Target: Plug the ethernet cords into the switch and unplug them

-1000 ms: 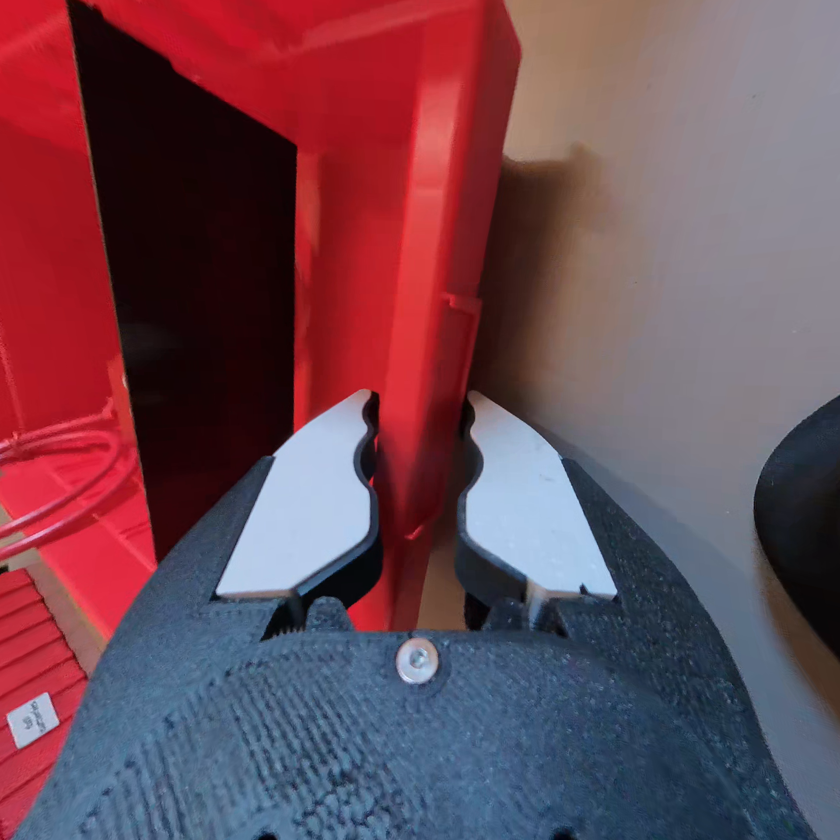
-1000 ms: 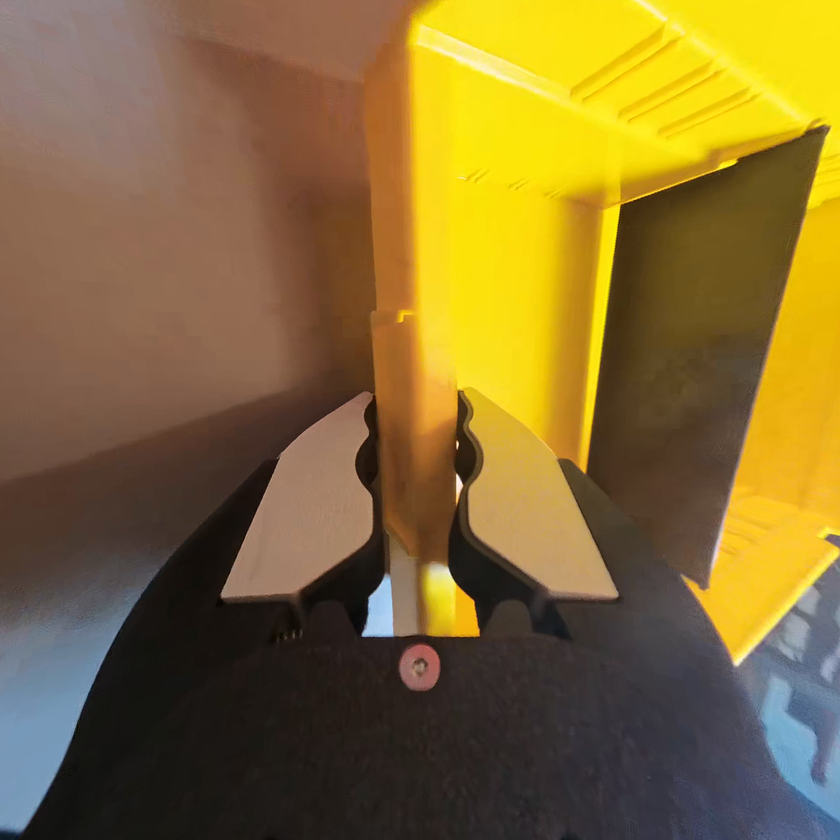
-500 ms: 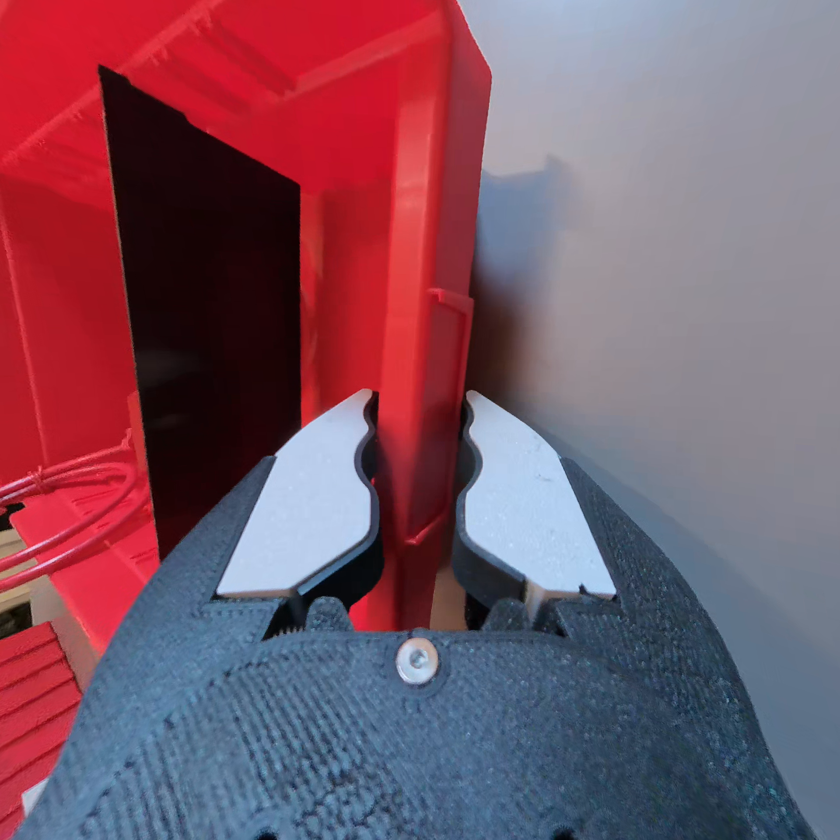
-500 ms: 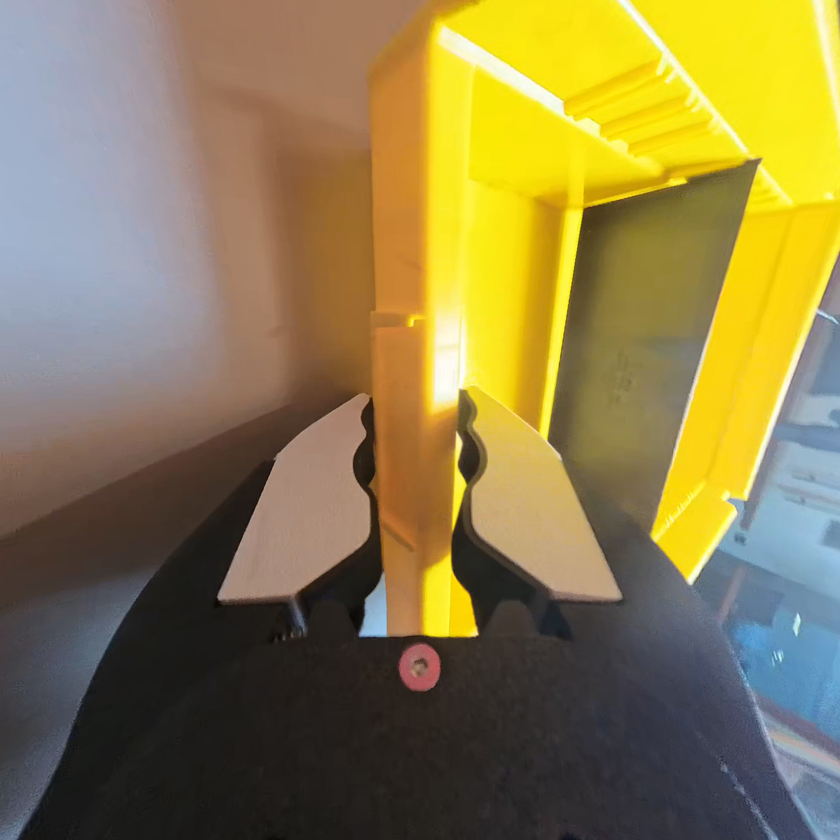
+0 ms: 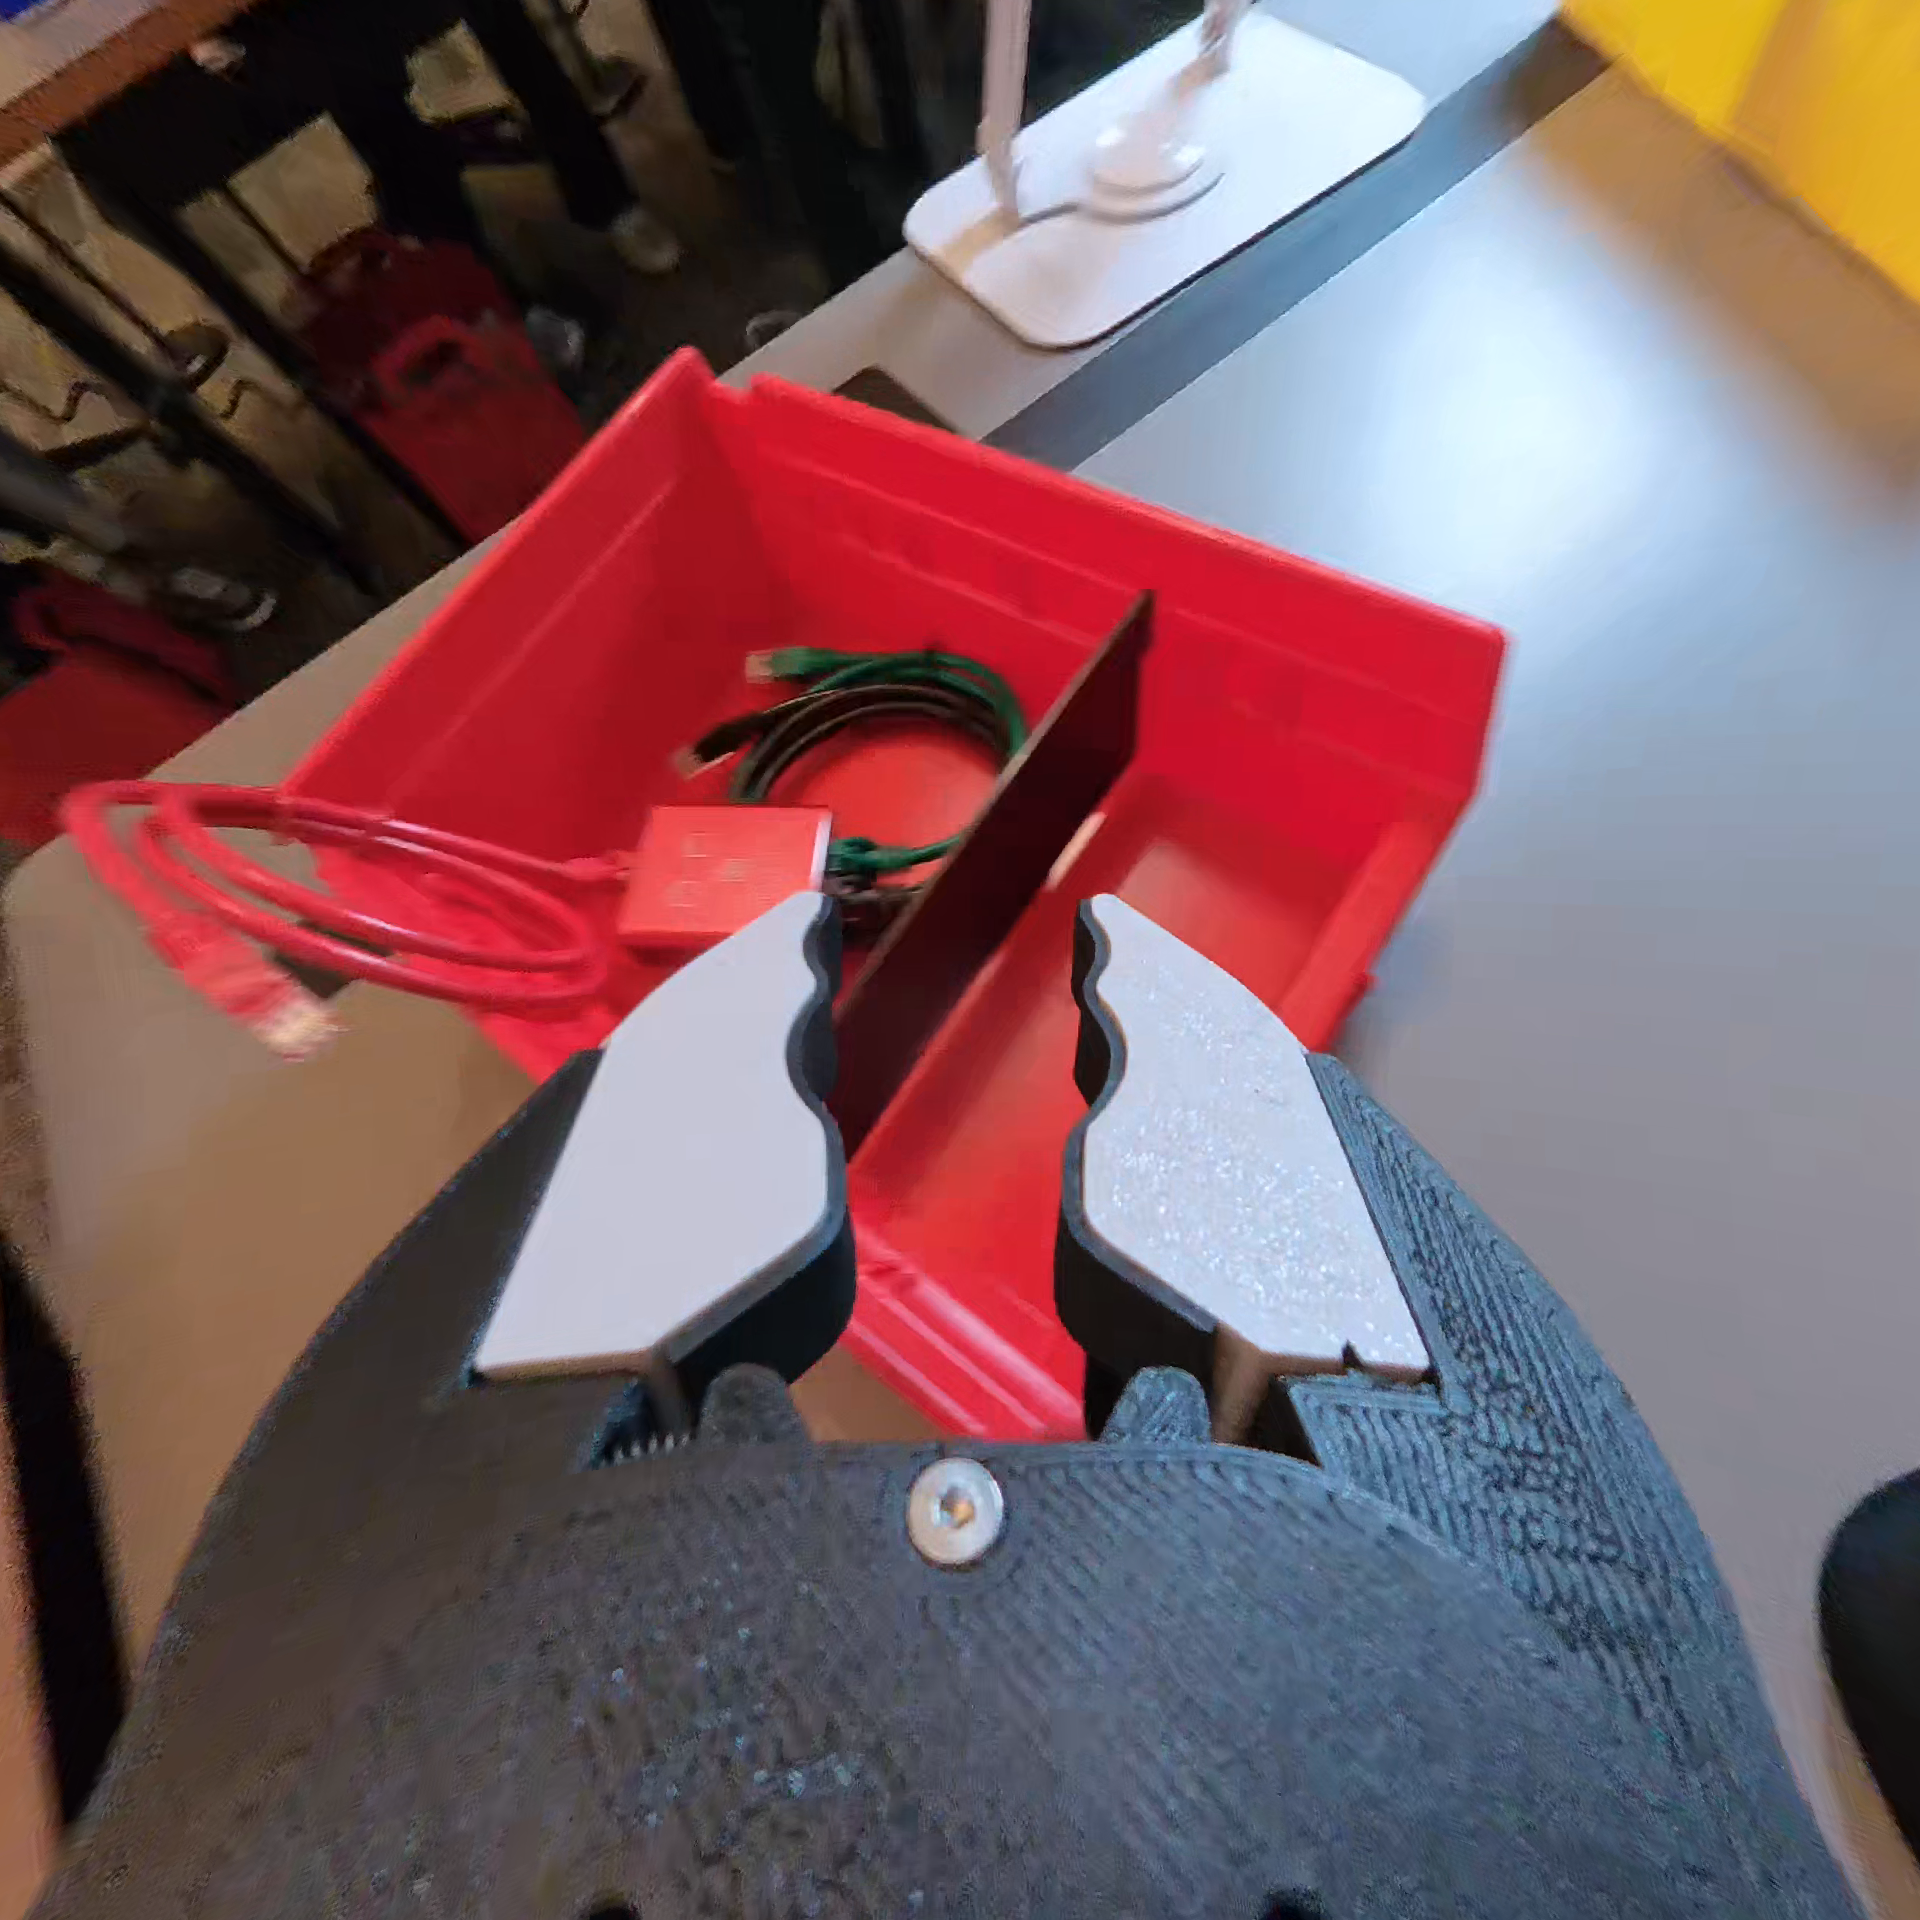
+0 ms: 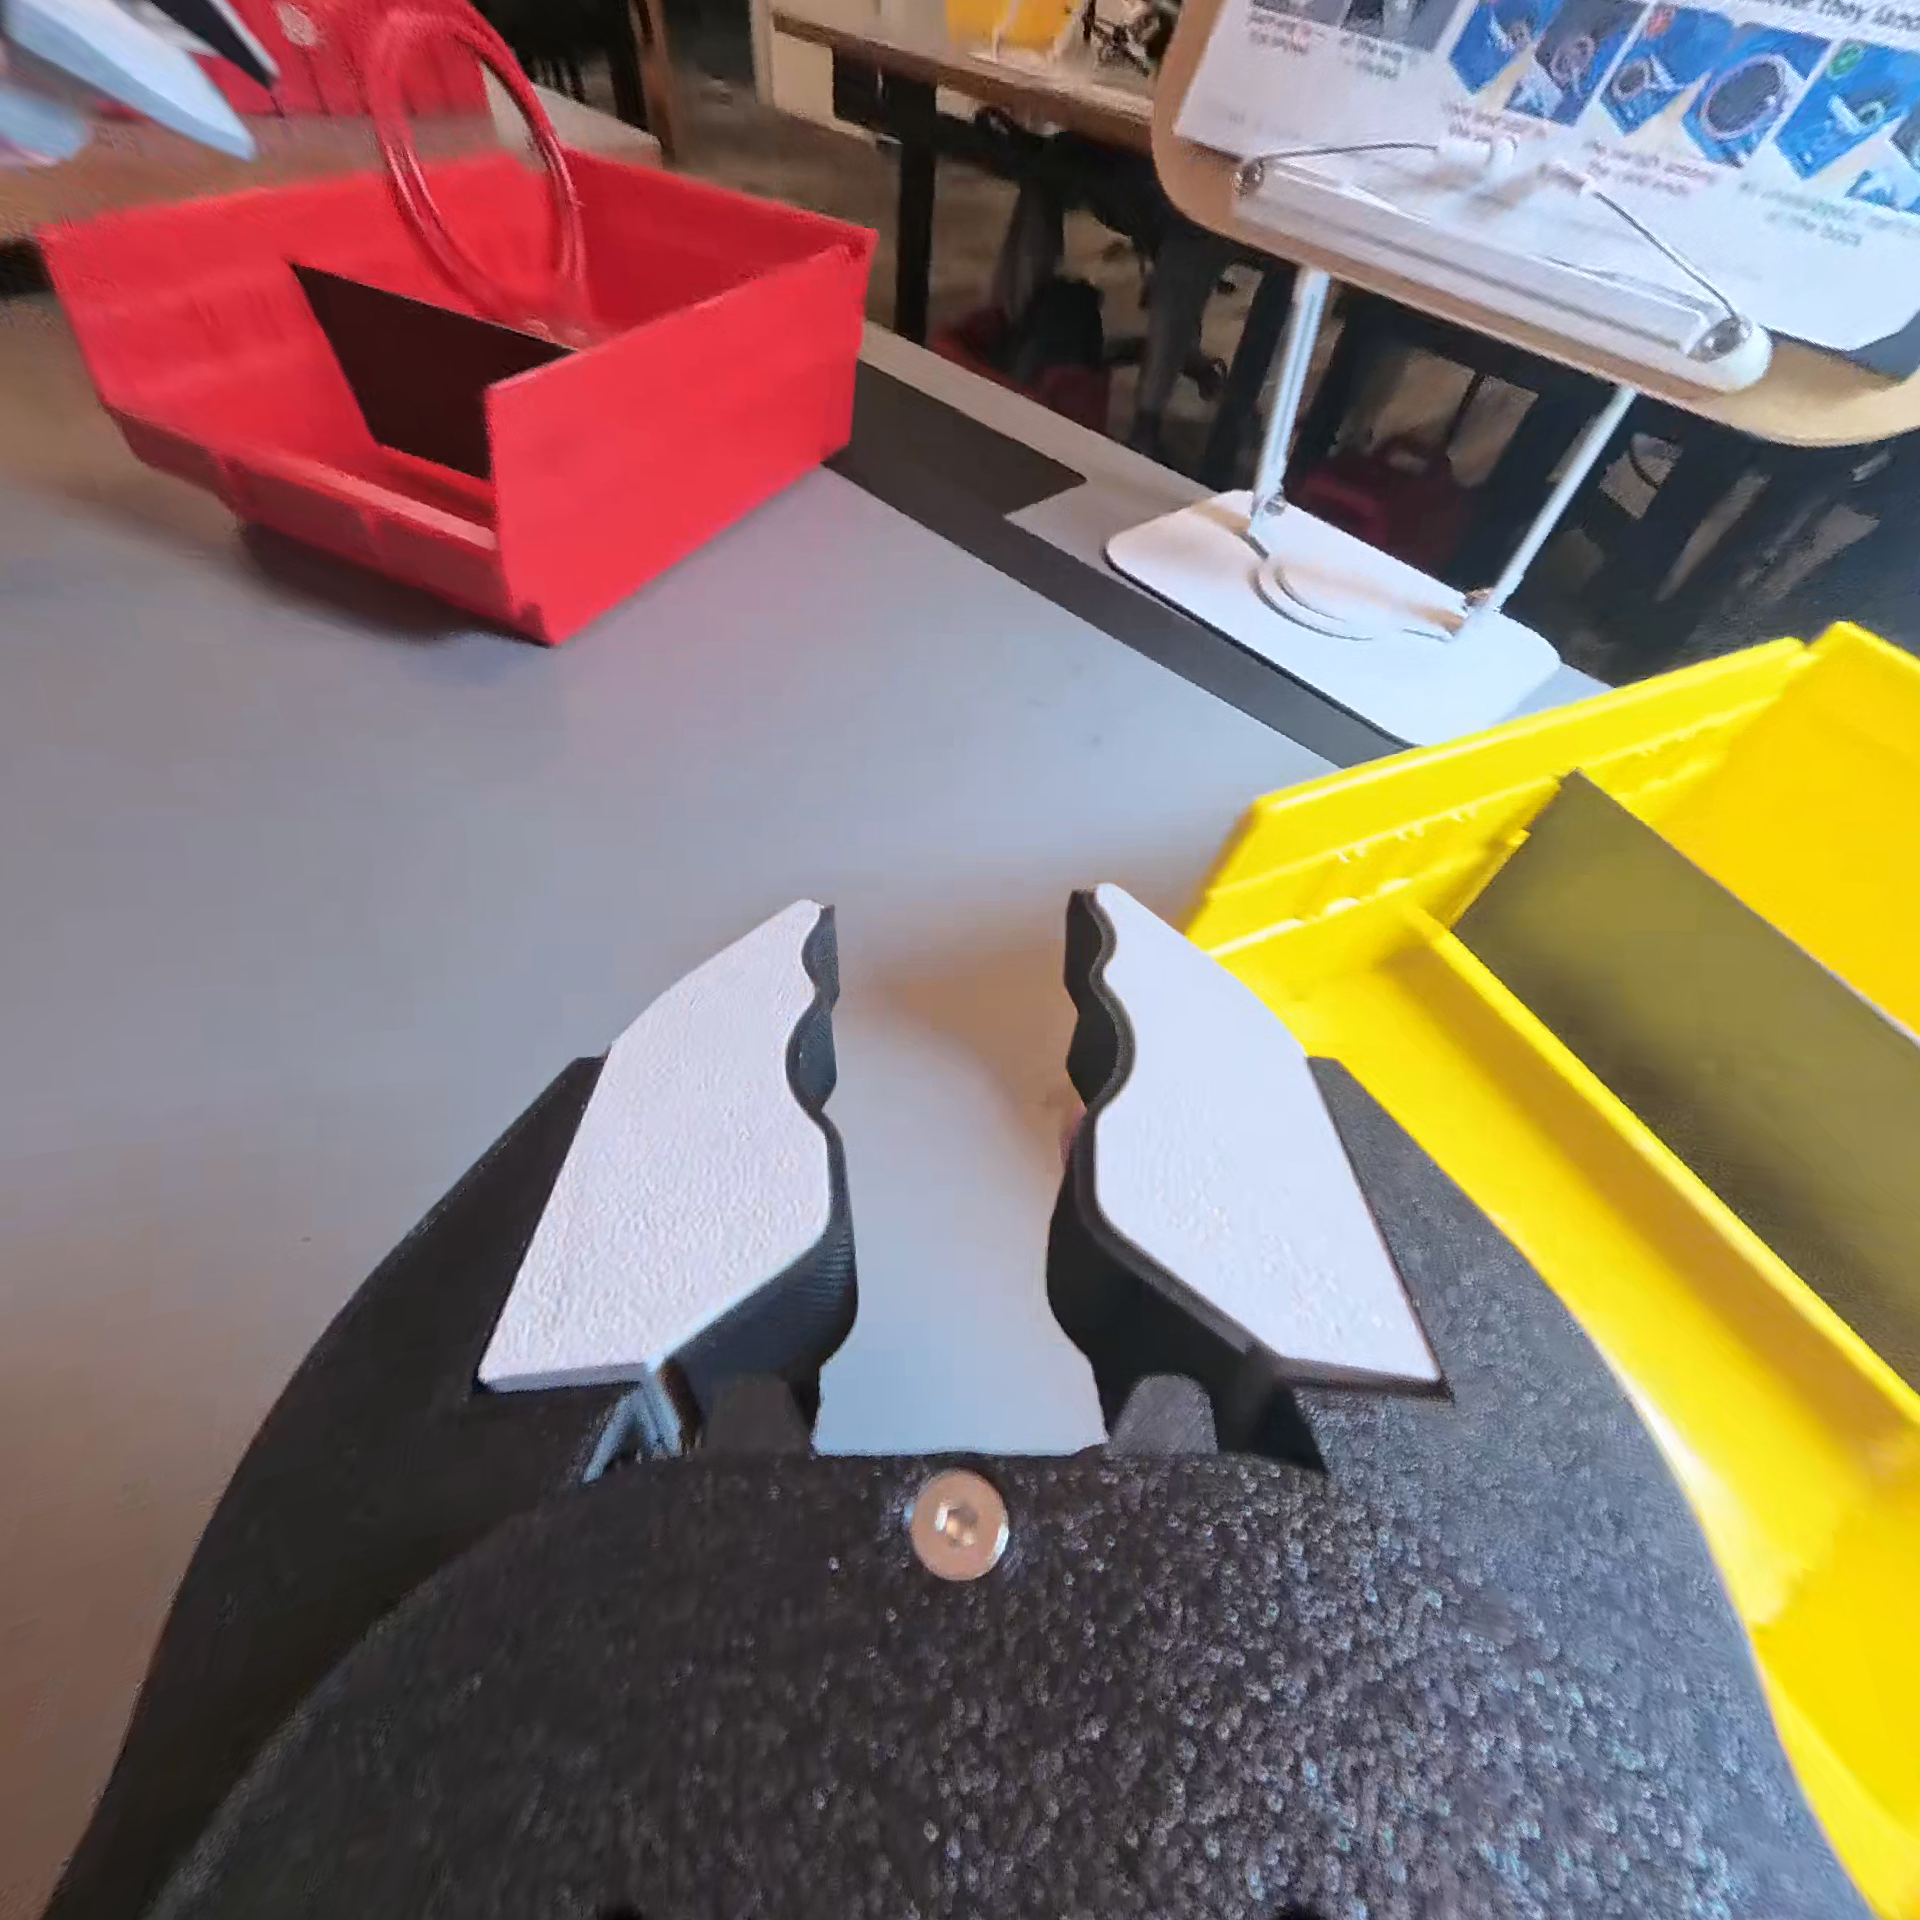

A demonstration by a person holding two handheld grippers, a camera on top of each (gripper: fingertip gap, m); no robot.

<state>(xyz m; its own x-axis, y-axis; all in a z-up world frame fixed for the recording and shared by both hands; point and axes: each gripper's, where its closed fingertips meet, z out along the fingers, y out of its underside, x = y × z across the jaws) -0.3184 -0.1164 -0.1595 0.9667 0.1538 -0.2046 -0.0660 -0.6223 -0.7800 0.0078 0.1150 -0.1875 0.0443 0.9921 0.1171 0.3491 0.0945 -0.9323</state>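
Grey table [image 6: 520, 831], dark strip along far edge, cluttered room behind. Red bin [image 5: 1299, 665] sits on it, split by a black divider [image 5: 997, 862]. In the left compartment: red switch [image 5: 727, 873], coiled green cord [image 5: 935, 675] and black cord [image 5: 831, 727]. Red cord [image 5: 343, 894] runs from the switch over the bin wall, loop and plug outside. Left gripper [image 5: 951, 920] hangs tilted down over the bin's near edge, jaws apart, nothing between. Right gripper [image 6: 951, 920] is over bare table, jaws apart, empty, just beside the yellow bin [image 6: 1455, 1091]. White stand [image 6: 1351, 613] behind.
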